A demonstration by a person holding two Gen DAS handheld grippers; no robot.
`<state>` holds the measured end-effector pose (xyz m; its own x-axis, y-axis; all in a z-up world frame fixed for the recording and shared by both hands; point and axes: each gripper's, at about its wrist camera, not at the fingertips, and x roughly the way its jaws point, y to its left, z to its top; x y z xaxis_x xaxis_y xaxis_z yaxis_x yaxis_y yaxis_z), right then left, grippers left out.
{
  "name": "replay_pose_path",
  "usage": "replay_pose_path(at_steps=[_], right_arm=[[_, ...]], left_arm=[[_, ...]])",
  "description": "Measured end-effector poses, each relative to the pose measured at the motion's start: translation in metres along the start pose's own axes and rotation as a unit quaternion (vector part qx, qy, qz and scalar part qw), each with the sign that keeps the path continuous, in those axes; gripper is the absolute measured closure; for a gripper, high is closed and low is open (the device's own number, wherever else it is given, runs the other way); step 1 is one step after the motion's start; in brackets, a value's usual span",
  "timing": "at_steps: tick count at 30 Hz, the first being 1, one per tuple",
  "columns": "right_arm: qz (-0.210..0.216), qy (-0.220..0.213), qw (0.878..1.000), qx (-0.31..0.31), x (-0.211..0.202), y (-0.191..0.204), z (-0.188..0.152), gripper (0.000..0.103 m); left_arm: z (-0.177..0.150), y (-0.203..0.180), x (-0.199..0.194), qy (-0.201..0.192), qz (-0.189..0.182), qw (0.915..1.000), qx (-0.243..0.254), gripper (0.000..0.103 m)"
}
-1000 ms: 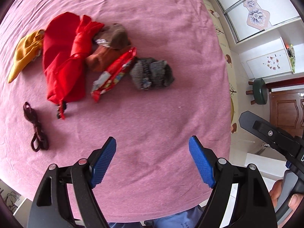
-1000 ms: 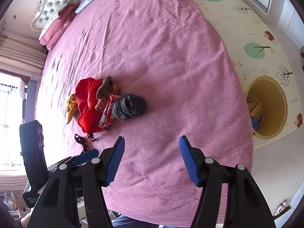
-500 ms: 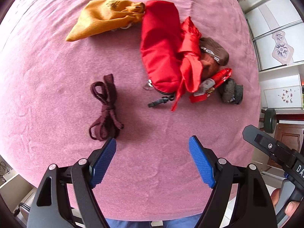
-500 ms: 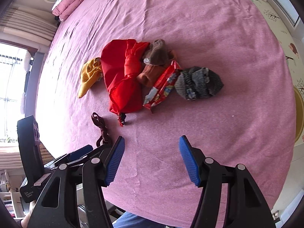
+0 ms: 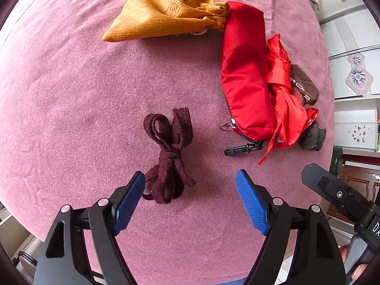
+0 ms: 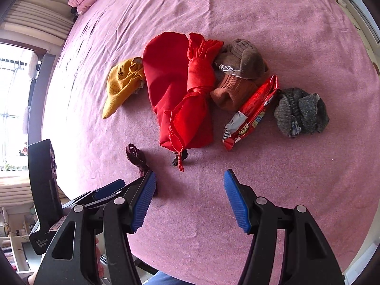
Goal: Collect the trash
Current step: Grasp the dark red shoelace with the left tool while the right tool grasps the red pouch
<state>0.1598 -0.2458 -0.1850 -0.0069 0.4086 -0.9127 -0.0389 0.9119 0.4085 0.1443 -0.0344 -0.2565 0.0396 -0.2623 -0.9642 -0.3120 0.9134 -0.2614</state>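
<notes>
Both open, empty grippers, left (image 5: 190,204) and right (image 6: 190,197), have closed in on the dark shoelace bundle (image 5: 167,156), its neighbouring mustard pouch (image 5: 163,14) showing illegible black script.

The red pouch (image 5: 247,80) is hiding most of the snack wrapper (image 5: 313,115); the right gripper's finger (image 6: 142,199) is covering the dark cord's (image 6: 136,158) lower end.

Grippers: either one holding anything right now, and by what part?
Nothing held. Left gripper and right gripper are open above the bedspread; the dark lace bundle lies loose.
</notes>
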Motion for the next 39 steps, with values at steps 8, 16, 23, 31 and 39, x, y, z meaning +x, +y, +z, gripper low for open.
replay_pose_path(at_steps=[8,16,23,31,39], right_arm=[[-0.006,0.010,1.000,0.003,0.010,-0.001,0.012,0.044],[-0.005,0.004,1.000,0.012,0.012,-0.005,0.043,0.044],[-0.007,-0.017,0.999,0.027,0.019,-0.006,0.082,0.044],[-0.024,0.004,0.999,0.034,0.051,-0.007,0.119,0.048],[-0.067,0.002,0.998,0.005,0.063,0.001,0.122,0.072]], left_arm=[[0.015,0.015,0.029,0.029,0.022,0.9986,-0.039,0.075],[0.027,0.026,0.019,0.017,0.004,0.9983,-0.056,0.079],[0.044,0.028,0.006,0.009,-0.026,0.9979,-0.059,0.079],[0.070,0.015,0.002,0.009,-0.057,0.9969,-0.054,0.079],[0.071,0.010,-0.001,0.016,-0.056,0.9976,-0.038,0.079]])
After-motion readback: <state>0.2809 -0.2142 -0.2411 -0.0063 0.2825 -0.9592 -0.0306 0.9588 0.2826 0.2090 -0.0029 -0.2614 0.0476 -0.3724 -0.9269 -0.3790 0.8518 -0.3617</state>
